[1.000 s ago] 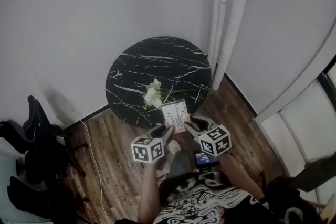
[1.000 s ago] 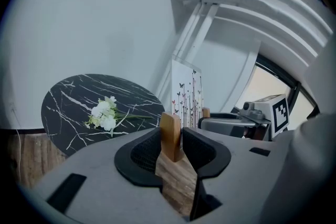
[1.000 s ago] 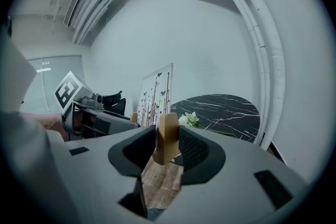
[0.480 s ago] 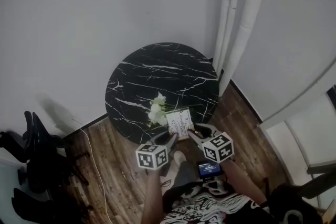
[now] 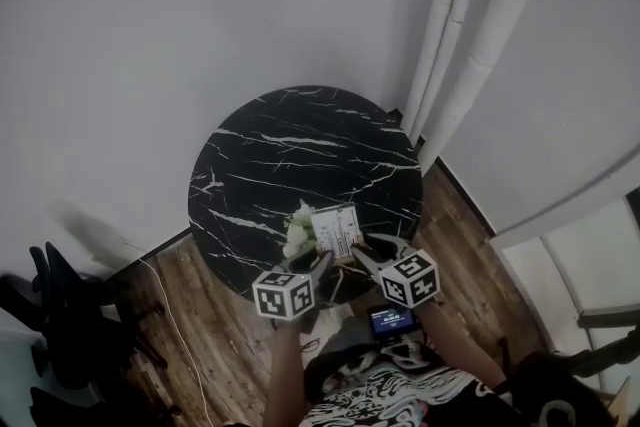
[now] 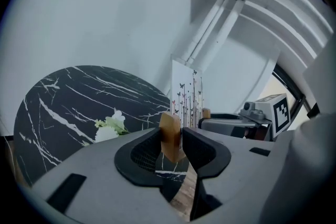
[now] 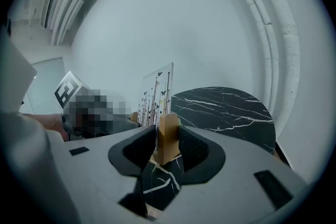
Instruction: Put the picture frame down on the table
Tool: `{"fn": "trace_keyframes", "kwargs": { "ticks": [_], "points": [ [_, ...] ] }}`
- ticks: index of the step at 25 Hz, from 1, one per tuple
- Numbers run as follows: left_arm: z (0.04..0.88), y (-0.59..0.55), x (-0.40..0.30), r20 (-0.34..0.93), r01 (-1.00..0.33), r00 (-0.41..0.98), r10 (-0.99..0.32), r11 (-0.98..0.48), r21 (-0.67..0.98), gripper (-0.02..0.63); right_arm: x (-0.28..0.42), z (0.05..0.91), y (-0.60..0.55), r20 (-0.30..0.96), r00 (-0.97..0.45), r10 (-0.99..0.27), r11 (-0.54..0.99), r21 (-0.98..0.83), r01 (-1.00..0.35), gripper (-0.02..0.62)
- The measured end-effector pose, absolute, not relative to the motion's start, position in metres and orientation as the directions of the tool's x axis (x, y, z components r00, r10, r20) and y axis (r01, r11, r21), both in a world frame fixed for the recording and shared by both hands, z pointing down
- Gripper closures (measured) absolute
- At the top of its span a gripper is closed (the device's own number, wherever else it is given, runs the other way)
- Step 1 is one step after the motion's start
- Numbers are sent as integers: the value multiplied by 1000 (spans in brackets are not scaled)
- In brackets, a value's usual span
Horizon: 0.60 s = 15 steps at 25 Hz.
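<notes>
Two wooden feet carry the picture frame (image 5: 336,232), one at each bottom corner, and each is clamped in a tool. The left tool (image 6: 170,139) is closed on the left foot (image 6: 169,126) and the right tool (image 7: 168,139) on the right foot (image 7: 168,128), with the jaws pressed flat against the wood on both sides. Gripped by its base from both ends, the clear printed panel stands upright and cannot swing. I judge that to be the reason for the two-sided hold: the frame can go down level on both feet at once. It hangs at the near edge of the round black marble surface (image 5: 300,145), just right of a bunch of white flowers (image 5: 298,227) lying there. Whether the feet touch the stone cannot be told. Under both tools the rim of the surface and the wooden floor (image 5: 200,305) show, so the frame is barely inside the edge. Carrying it a little farther in before letting go looks safer. At the far right, white pipes (image 5: 470,25) run up the pale wall (image 5: 200,15).
</notes>
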<state>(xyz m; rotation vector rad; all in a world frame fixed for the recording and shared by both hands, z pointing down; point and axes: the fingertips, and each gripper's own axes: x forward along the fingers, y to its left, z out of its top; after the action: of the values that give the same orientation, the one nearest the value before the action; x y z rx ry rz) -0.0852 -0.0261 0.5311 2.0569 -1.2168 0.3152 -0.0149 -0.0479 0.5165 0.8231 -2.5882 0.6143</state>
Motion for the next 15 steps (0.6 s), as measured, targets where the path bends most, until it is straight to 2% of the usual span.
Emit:
{"fn": "trace_keyframes", "kwargs": {
  "ticks": [15],
  "points": [
    [542, -96, -134, 524, -805, 576, -628, -324, 497, 469, -63, 526, -115, 466, -739, -487, 707, -288, -646, 456]
  ]
}}
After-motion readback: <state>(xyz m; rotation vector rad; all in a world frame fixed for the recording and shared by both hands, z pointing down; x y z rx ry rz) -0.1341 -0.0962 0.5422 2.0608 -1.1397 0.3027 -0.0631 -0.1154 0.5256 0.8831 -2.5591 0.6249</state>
